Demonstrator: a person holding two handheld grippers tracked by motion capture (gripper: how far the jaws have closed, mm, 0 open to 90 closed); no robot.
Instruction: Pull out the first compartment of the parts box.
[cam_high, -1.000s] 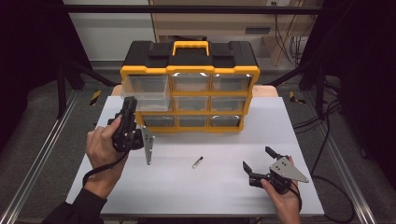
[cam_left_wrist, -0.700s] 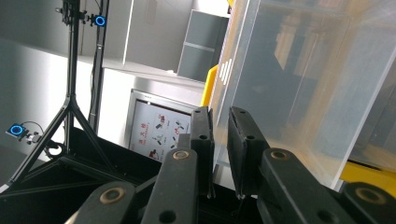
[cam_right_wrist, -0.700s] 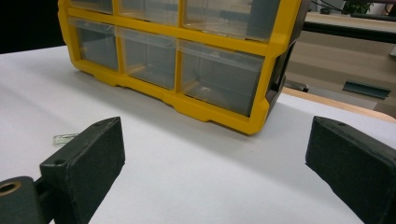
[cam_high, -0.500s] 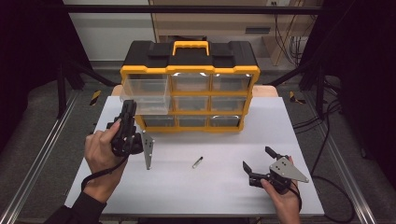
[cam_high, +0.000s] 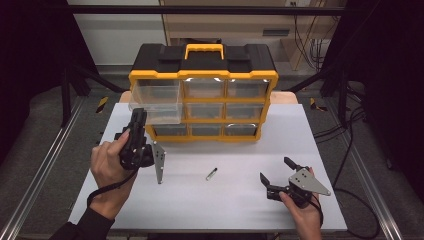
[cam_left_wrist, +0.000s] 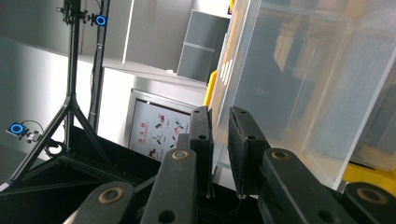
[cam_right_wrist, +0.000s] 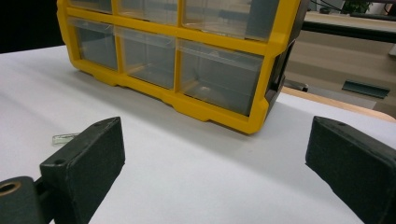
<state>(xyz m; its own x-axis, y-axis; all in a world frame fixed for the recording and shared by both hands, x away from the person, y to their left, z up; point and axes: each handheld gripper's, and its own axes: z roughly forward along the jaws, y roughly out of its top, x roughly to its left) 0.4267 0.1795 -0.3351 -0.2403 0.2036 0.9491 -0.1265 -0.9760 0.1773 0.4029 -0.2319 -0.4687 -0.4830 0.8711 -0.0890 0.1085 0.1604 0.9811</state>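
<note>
A yellow and black organiser (cam_high: 202, 57) with clear drawers stands at the back of the white table. Its top-left drawer (cam_high: 155, 97) is pulled out over the table. My left gripper (cam_high: 139, 116) points up at this drawer's front. In the left gripper view the jaws stand almost together, with the clear front lip of the drawer (cam_left_wrist: 299, 84) pinched between them at the left gripper (cam_left_wrist: 220, 140). My right gripper (cam_high: 275, 169) rests open on the table at the front right, holding nothing. A small clear tube (cam_high: 211, 173) lies on the table between both grippers, and it also shows as the tube (cam_right_wrist: 60, 138).
The table (cam_high: 225, 210) has free room in front of the organiser (cam_right_wrist: 210, 109). A metal rail (cam_high: 35, 185) runs along the left side. Cables (cam_high: 350, 150) lie on the floor at the right. A tripod (cam_left_wrist: 70, 107) stands beyond the left gripper.
The top-left drawer has come further out of the organiser, and my left gripper has shifted slightly toward the person with it. The right gripper has not moved.
</note>
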